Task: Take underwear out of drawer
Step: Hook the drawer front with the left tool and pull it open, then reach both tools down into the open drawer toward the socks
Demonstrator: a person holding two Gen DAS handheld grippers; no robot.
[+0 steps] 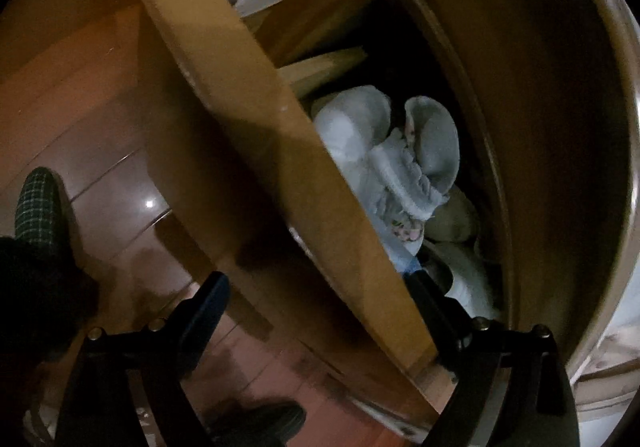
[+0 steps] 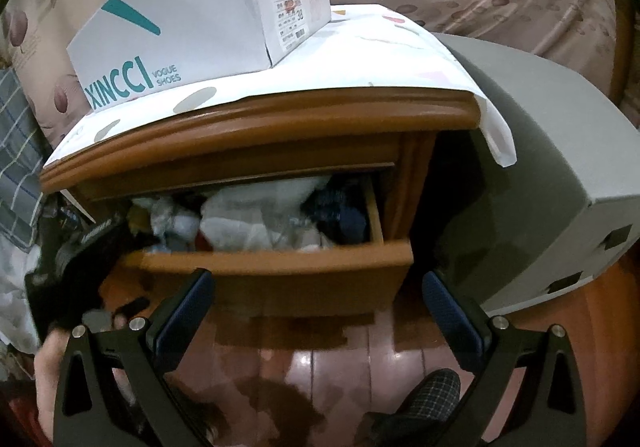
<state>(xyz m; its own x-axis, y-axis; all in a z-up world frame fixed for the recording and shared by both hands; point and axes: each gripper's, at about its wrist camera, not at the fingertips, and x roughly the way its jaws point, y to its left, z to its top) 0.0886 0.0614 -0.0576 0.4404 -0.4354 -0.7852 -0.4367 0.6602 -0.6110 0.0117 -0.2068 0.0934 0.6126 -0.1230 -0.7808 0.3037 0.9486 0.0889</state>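
Observation:
The wooden nightstand drawer [image 2: 272,267] stands pulled partly out, stuffed with pale folded underwear and cloth [image 2: 248,223]. In the left wrist view the drawer front [image 1: 256,151] runs diagonally between my left gripper's [image 1: 320,287] open fingers, one finger outside and one inside over the light grey-blue underwear [image 1: 400,163]. The left gripper also shows at the drawer's left end in the right wrist view [image 2: 92,247]. My right gripper [image 2: 316,299] is open and empty, in front of and below the drawer front.
A white shoe box [image 2: 208,7] sits on a white cloth on the nightstand top [image 2: 256,127]. A grey box [image 2: 540,175] stands right of the nightstand. The floor [image 2: 340,367] is glossy reddish wood. My checked slippers [image 2: 436,391] are near the grippers.

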